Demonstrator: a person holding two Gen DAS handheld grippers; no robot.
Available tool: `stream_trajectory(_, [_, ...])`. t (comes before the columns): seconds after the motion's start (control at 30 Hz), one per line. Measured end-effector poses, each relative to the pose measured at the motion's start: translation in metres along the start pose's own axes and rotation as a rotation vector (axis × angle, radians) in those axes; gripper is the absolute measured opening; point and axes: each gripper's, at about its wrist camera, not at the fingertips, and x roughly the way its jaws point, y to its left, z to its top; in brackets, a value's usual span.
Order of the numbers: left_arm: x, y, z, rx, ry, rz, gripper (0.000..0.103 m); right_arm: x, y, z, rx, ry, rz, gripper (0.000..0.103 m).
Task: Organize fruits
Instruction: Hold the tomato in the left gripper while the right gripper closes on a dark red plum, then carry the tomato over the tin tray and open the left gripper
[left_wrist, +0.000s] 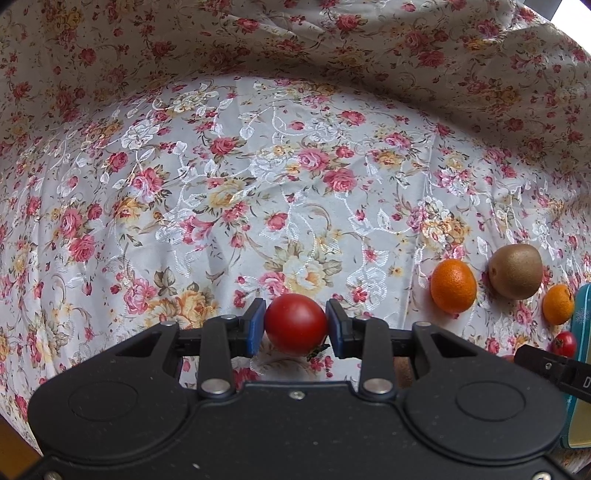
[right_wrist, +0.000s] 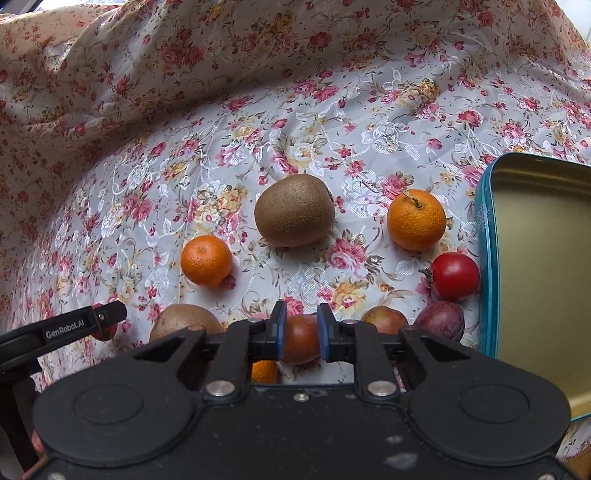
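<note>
The left gripper (left_wrist: 295, 323) squeezes a red tomato (left_wrist: 295, 323) between its blue pads, over the flowery cloth (left_wrist: 258, 184). At 3 o'clock from it lie an orange (left_wrist: 453, 286) and a kiwi (left_wrist: 515, 271). The right gripper (right_wrist: 300, 334) pinches a darker tomato (right_wrist: 301, 339). A big kiwi (right_wrist: 294, 210) sits at 12 o'clock from it. The open blue tin (right_wrist: 484, 266) is at 2 o'clock, touching a small red tomato (right_wrist: 455, 276).
</note>
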Motion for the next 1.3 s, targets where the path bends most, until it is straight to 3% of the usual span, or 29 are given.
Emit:
stream_trajectory(0.1, [0.002,0.001,0.0,-0.005,0.006,0.003,0.044,0.003,-0.006,-0.001,0.026,0.034,0.016,0.033])
stream_trajectory(0.37, [0.002,0.001,0.0,0.003,0.004,0.015,0.044,0.011,-0.011,-0.004,0.082,0.075,0.051,0.037])
stream_trajectory(0.67, [0.0,0.004,0.002,-0.012,0.01,0.012,0.044,0.028,0.011,-0.006,0.03,0.092,-0.021,0.038])
stream_trajectory(0.93, [-0.014,-0.002,0.007,-0.022,-0.028,0.012,0.044,0.013,0.016,-0.006,0.009,-0.015,-0.034,0.038])
stream_trajectory(1.1, [-0.022,-0.02,0.006,0.014,-0.062,0.024,0.044,-0.01,-0.001,-0.001,0.067,-0.103,0.005,0.038])
stream_trajectory(1.3, [-0.033,-0.054,0.002,0.052,-0.073,-0.02,0.044,-0.037,-0.028,-0.004,0.124,-0.203,0.004,0.038])
